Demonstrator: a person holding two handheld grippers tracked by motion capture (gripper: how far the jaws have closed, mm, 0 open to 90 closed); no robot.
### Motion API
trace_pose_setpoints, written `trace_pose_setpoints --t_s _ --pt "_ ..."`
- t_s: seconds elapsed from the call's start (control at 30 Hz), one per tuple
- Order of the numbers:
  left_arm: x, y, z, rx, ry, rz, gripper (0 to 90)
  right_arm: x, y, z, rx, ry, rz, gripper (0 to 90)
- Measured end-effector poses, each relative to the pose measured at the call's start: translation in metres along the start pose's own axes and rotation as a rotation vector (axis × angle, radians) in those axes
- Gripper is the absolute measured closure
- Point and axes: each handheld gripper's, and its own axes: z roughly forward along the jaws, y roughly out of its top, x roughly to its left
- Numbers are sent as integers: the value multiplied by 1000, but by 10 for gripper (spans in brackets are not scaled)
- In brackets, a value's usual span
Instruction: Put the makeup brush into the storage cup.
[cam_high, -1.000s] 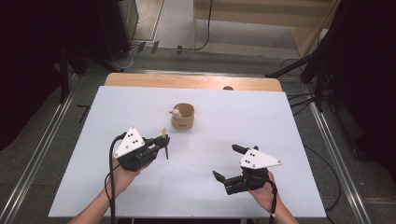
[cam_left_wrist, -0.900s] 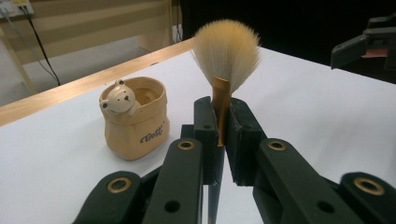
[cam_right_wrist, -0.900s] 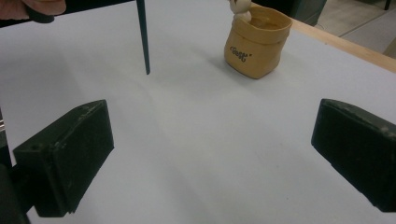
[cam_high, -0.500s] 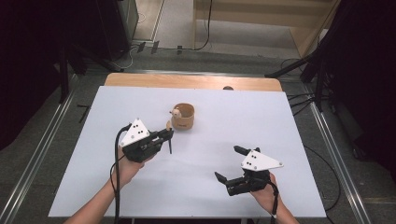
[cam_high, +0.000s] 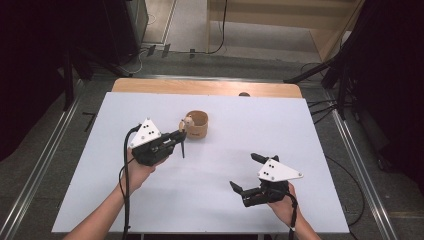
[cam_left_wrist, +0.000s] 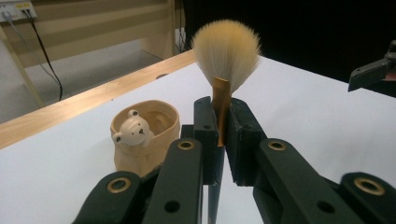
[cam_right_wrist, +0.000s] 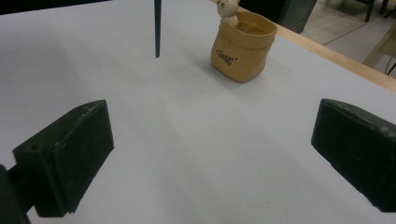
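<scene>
The white table (cam_high: 300, 130) lies in front of me with a bare wooden strip along its far edge, and I work at its near half. My left gripper (cam_high: 177, 137) hangs over the middle of the table, a little left of centre, jaws pointing toward the far side. My right gripper (cam_high: 245, 172) sits low near the near right corner, and its two black pads stand wide apart with nothing but white table between them. The tan cup (cam_high: 196, 125) stands upright toward the far edge, just beyond my left jaws, with a small pale bear figure (cam_left_wrist: 133, 133) perched on the side of its rim that faces me; dark lettering shows on its wall in the right gripper view. My left jaws are pinched tight on the makeup brush (cam_left_wrist: 226, 51), gripping its gold ferrule, with the fluffy pale bristles standing up above the pads and the dark slim handle (cam_right_wrist: 157, 28) hanging straight down below them, its tip clear of the table and just beside the cup.
</scene>
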Motion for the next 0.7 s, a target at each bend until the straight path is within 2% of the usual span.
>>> trace_pose_setpoints --t_s 0.4,0.7 --pt "4 18 6 -18 9 11 841 0 1 -2 -16 12 -2 0" --pt "9 31 10 -17 20 16 841 -1 0 -1 -6 13 -2 0"
